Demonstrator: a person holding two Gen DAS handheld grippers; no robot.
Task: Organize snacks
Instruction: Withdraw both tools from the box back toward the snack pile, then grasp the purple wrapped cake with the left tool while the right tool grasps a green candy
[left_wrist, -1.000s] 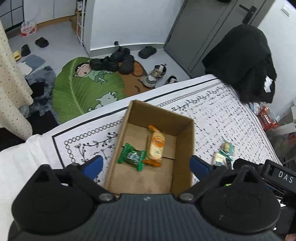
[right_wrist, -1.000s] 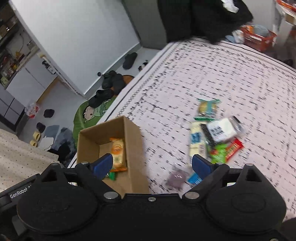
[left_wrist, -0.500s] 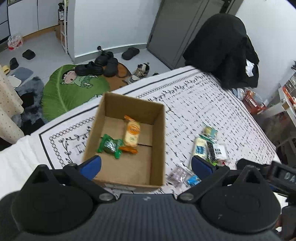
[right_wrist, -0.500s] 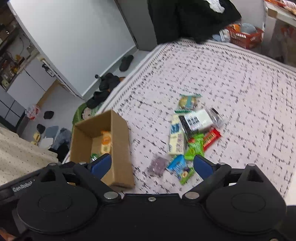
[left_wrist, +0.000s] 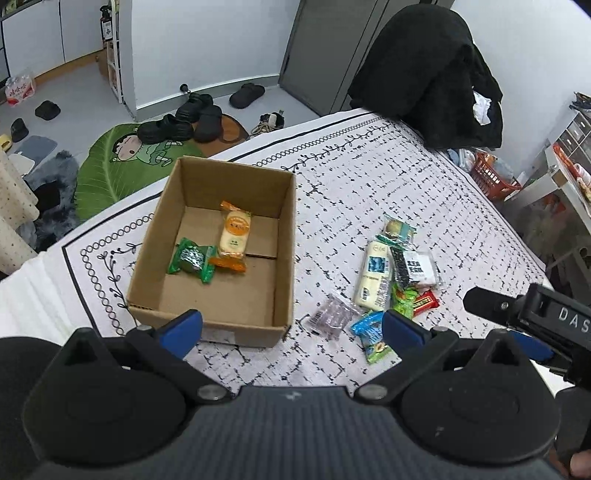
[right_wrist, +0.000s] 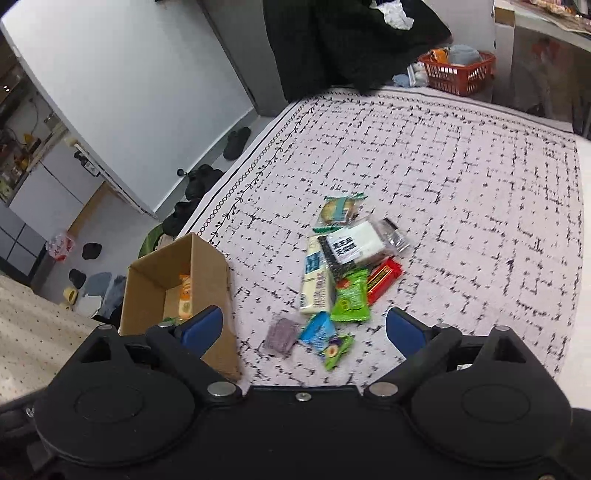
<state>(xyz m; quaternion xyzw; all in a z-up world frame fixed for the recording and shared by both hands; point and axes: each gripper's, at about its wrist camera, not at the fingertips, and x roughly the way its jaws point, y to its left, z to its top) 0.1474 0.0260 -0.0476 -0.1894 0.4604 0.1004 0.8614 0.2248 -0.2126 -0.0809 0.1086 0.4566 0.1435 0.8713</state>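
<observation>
Both jaws open and empty, left gripper (left_wrist: 291, 326) and right gripper (right_wrist: 303, 328) above the snack pile (right_wrist: 343, 269) beside the cardboard box (left_wrist: 221, 243) on the bed: wrappers look light, crinkly, slippery; pinch crimped ends.

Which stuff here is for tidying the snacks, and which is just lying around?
For the job:
cardboard box
orange snack and green snack inside it
loose snack pile on the bed
left gripper, right gripper, both open

Just lying about:
black coat
shoes
leaf rug
red basket
</observation>
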